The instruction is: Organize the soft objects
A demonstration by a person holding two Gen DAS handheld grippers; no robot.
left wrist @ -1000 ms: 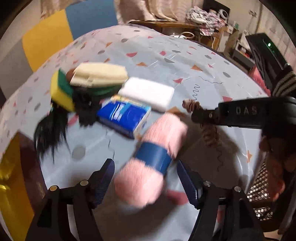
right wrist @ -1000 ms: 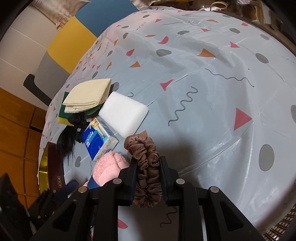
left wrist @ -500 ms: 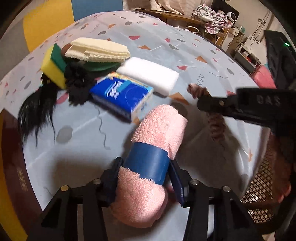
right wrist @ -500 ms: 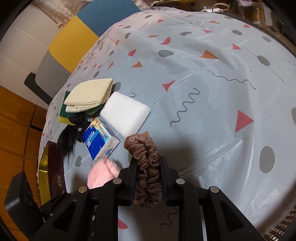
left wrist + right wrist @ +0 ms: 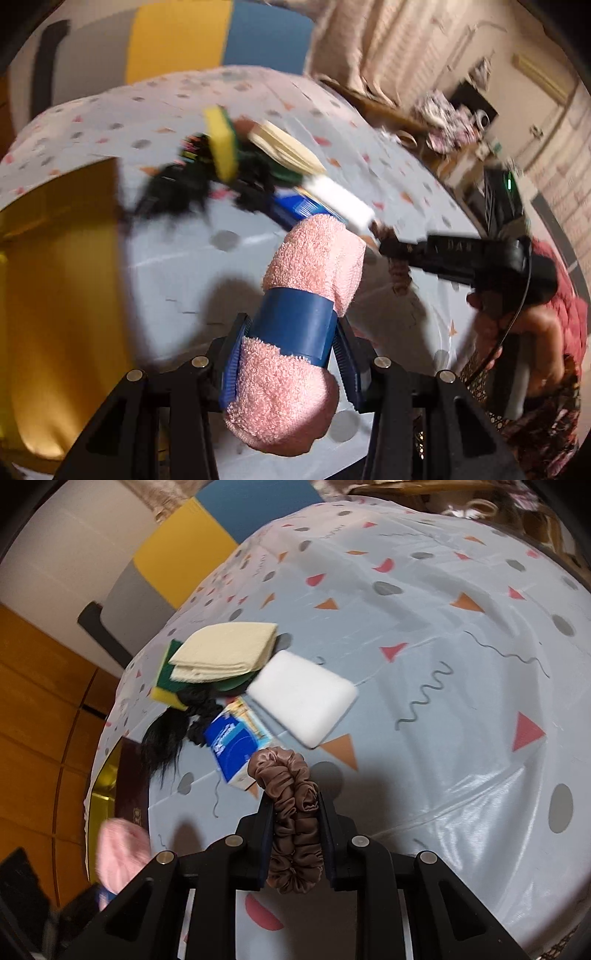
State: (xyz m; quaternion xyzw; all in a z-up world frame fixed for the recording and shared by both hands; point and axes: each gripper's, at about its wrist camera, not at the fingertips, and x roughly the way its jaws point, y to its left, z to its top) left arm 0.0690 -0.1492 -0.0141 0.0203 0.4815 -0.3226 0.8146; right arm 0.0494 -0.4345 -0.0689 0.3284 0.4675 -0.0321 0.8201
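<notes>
**2 wrist fisheyes, both angled down at 1 counter**

Each camera sits just behind its own hand-held gripper, looking steeply down along the fingers. The left view is close above the counter near its left edge, facing right and far, and is blurred. The right view looks across the counter toward its far left. Both share the white sponge and blue tissue pack.

Two black grippers, and a person in red

The left gripper has black arms, blue ridged pads and round silver screws. The right gripper is black too, with dark blue pads and silver screws. From the side it is a long black bar with pale letters. A thin black cable hangs by the person's red quilted top and patterned dark clothing.
</notes>
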